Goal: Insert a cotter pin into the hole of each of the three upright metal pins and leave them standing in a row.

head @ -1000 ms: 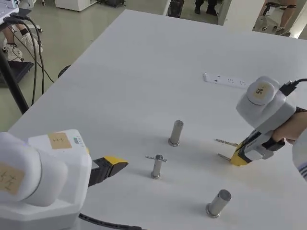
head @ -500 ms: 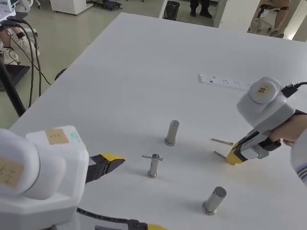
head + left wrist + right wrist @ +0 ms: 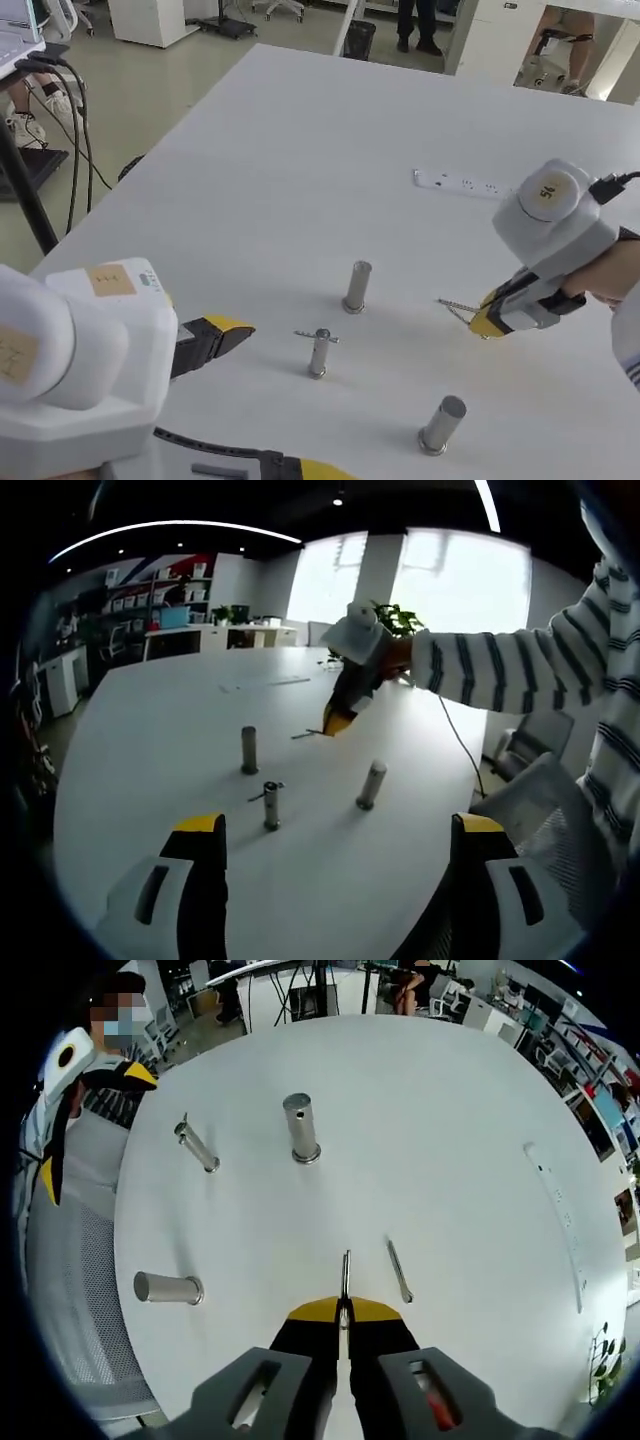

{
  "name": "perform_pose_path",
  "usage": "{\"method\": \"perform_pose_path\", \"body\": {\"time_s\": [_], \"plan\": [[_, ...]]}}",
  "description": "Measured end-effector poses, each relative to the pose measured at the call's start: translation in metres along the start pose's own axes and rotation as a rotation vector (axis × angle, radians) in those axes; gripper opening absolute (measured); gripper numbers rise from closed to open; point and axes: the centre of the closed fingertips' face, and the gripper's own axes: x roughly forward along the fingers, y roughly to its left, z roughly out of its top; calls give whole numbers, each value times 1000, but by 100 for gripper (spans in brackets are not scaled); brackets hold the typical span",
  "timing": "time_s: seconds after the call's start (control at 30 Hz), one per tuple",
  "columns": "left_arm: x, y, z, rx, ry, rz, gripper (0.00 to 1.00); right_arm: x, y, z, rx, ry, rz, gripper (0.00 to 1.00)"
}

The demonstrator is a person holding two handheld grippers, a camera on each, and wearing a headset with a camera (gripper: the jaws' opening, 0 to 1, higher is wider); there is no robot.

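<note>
Right tool (image 3: 343,1309) closed on a cotter pin (image 3: 345,1275); one of three metal pins done.

Left tool (image 3: 337,825) is empty, jaws wide apart, over the near edge of the white surface (image 3: 300,150). A second cotter pin (image 3: 398,1270) lies loose just beside the held one. The middle metal pin (image 3: 319,355) carries a fitted cotter pin (image 3: 318,335). The far metal pin (image 3: 356,287) and near metal pin (image 3: 441,425) are bare; all three stand upright, apart. Judgement: the cotter pin is thin, light wire and likely to swivel in the jaws, so grip the head end and leave the legs free. The metal pins look solid but narrow-based; steady the barrel low against tipping.
</note>
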Motion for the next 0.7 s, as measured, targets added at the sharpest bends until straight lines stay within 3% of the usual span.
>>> {"method": "perform_pose_path", "body": {"time_s": [0.4,0.5,0.7], "plan": [[-7,6,12,-15,-33,15,87,-40,0,18,-47,-119,-109,0],[-6,8,14,-16,-34,22,86,-50,0,25,-61,-174,-143,0],[-1,6,26,-54,-59,23,79,-66,4,31,-90,-220,-189,0]]}}
